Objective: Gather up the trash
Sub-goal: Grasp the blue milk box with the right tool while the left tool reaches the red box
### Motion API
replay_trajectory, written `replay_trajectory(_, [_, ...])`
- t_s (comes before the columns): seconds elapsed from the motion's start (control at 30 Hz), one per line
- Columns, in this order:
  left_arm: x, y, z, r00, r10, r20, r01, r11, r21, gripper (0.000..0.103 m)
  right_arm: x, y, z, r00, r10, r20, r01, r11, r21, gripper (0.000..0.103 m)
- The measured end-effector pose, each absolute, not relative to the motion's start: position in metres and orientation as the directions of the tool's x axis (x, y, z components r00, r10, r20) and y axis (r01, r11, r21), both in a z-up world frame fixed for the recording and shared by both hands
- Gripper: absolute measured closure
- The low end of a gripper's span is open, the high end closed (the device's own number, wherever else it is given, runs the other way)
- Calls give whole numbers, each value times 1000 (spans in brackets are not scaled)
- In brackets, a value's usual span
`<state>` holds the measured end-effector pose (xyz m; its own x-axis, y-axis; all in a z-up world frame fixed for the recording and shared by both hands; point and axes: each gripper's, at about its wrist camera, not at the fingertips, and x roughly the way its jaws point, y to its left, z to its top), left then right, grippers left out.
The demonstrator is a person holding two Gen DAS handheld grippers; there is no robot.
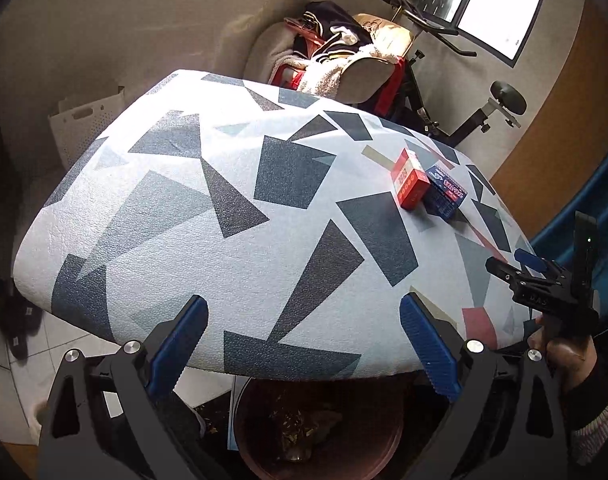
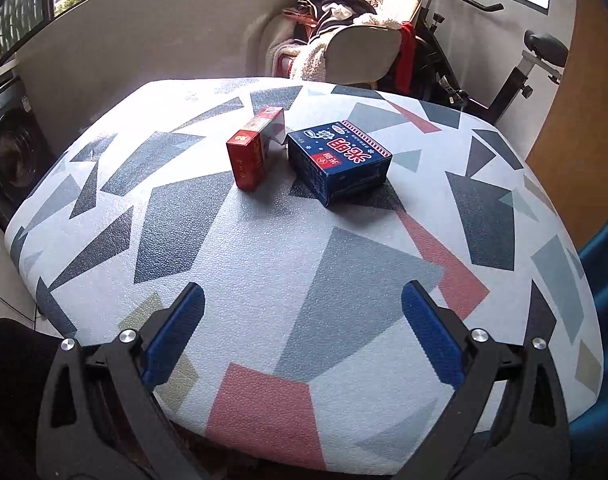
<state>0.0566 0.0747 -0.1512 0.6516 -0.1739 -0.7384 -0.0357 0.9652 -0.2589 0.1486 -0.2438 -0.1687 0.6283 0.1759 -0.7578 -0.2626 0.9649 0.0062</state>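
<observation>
Boxes first: from the left wrist view we see a red box (image 1: 410, 182) and a blue box (image 1: 444, 193) sitting side by side, touching or nearly so, toward the far right of the surface (image 1: 231, 184), which wears a white cover with grey and navy shapes. Our left tongs (image 1: 302, 338) hang over the near edge with the blue pads spread wide and nothing between them. Right under that edge there's a dark round bin (image 1: 320, 428) with some dry scraps in the bottom. Over on the right we catch the right tongs (image 1: 512, 268) held in a hand (image 1: 564, 350), well short of the boxes. Behind the surface there's a chair piled with clothes (image 1: 336, 56), and a white perforated basket (image 1: 85, 120) on the left.

From the right wrist view, the right tongs (image 2: 303, 332) are also spread wide and empty, above the near part of the surface (image 2: 263, 264). The red box (image 2: 255, 150) lies just left of the blue box (image 2: 338, 160), a small gap between them here, both out past the middle, well apart from the pads. A washing machine (image 2: 11, 156) shows at the far left and an exercise bike (image 2: 516, 68) at the back right.
</observation>
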Motion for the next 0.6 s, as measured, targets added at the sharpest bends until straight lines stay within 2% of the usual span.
replay_trajectory(0.17, [88, 64, -146, 659, -191, -728, -5, 966, -258, 9, 212, -246, -168, 652, 76, -755, -224, 970, -96, 6])
replay_trajectory(0.33, [115, 55, -149, 655, -207, -726, 11, 964, -265, 9, 256, -238, -183, 627, 106, -772, -258, 963, -78, 6])
replay_trajectory(0.47, [133, 49, -155, 638, -214, -740, 14, 964, -266, 9, 283, -228, -193, 623, 92, -777, -286, 951, -117, 6])
replay_trajectory(0.6, [147, 43, -157, 628, -218, -747, 22, 965, -262, 9, 306, -223, -207, 571, 112, -813, -332, 938, -104, 6])
